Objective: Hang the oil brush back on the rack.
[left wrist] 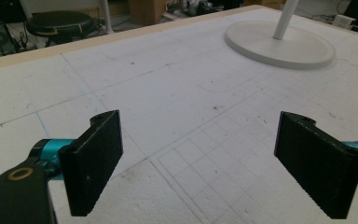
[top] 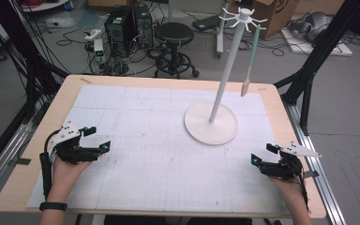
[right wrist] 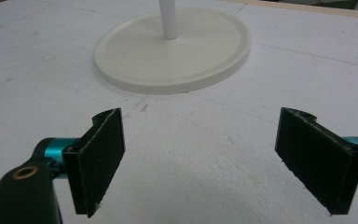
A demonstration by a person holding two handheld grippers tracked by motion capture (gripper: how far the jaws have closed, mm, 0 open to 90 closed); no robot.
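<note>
Right now, both open, empty tongs, left [top: 102, 139] and right [top: 261, 153], are held apart, the right nearer the tall white round-footed stand [top: 211, 123] ahead.

White gridded foam mat [top: 159, 140] lies on the light wooden table [top: 42, 140]. White hook stand with round base [top: 211, 123] sits on the mat, right of centre, toward the far edge. Pale green long-handled utensil [top: 251, 58] hangs from a hook on the stand's right side. Left gripper [top: 93, 140] at near-left of mat; right gripper [top: 262, 154] at near-right, just before the base. Black round stool [top: 174, 35] on the floor behind the table.
</note>
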